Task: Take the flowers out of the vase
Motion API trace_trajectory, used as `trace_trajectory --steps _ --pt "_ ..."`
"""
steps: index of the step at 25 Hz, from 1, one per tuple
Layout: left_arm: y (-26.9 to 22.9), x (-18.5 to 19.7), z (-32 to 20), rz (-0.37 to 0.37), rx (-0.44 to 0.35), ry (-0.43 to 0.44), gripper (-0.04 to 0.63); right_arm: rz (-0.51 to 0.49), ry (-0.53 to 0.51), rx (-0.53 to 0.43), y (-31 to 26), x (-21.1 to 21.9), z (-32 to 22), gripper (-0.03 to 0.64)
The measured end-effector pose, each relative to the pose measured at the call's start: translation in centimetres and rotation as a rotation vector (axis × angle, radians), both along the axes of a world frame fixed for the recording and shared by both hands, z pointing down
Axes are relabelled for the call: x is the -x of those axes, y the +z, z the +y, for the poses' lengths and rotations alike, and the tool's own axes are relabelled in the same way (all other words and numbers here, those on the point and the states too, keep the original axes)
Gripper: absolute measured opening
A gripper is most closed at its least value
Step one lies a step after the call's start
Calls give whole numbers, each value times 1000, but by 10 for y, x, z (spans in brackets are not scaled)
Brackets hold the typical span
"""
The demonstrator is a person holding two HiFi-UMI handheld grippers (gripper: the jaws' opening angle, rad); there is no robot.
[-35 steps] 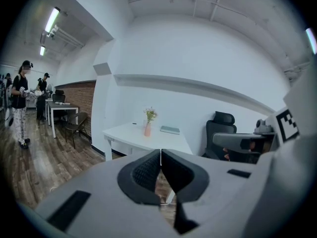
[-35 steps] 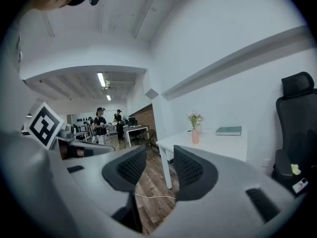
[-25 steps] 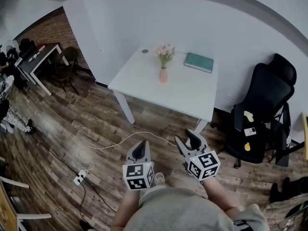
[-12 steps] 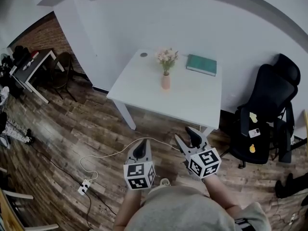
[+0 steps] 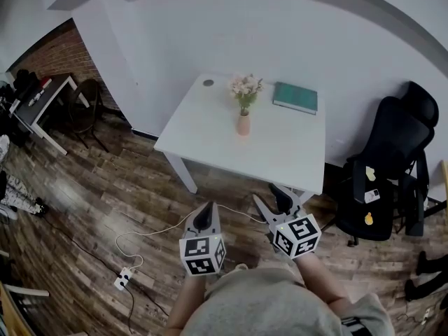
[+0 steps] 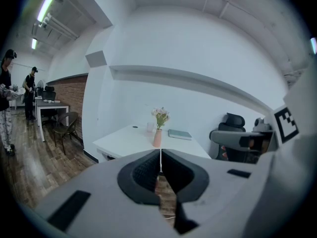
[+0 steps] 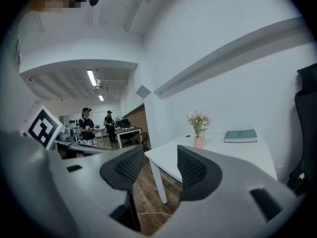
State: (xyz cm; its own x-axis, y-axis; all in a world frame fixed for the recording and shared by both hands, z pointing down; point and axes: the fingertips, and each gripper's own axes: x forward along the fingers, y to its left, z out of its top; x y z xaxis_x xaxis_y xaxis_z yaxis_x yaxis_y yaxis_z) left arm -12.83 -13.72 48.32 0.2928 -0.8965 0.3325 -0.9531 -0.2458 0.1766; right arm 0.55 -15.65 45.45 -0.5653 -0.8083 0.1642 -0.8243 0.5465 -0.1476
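A bunch of pale pink flowers (image 5: 246,88) stands in a small pink vase (image 5: 243,124) near the far middle of a white table (image 5: 203,128). Both grippers hang over the wooden floor, well short of the table's near edge. My left gripper (image 5: 204,219) is shut, its pads meeting with nothing between them. My right gripper (image 5: 273,201) is open, its jaws wide apart and empty. In the left gripper view, that gripper (image 6: 160,167) points at the vase (image 6: 157,139) and flowers (image 6: 161,115). In the right gripper view, the flowers (image 7: 198,119) and vase (image 7: 198,142) show beyond the open gripper (image 7: 161,170).
A green book (image 5: 295,97) lies at the table's far right, a small round thing (image 5: 208,83) at its far left. A black office chair (image 5: 392,166) stands to the right. A white cable (image 5: 150,229) and power strip (image 5: 122,280) lie on the floor. A desk (image 5: 38,103) and people (image 6: 6,103) are at left.
I have walked toward the table: it and the vase sit lower and nearer in the head view. Both grippers came along with me and keep their places in the picture.
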Motion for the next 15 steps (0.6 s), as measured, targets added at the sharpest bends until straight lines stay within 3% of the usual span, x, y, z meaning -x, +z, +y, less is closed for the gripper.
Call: trace_trajectory --steps 15 --pt "14 17 -54 13 12 -52 9 8 -3 12 11 0 -65 209"
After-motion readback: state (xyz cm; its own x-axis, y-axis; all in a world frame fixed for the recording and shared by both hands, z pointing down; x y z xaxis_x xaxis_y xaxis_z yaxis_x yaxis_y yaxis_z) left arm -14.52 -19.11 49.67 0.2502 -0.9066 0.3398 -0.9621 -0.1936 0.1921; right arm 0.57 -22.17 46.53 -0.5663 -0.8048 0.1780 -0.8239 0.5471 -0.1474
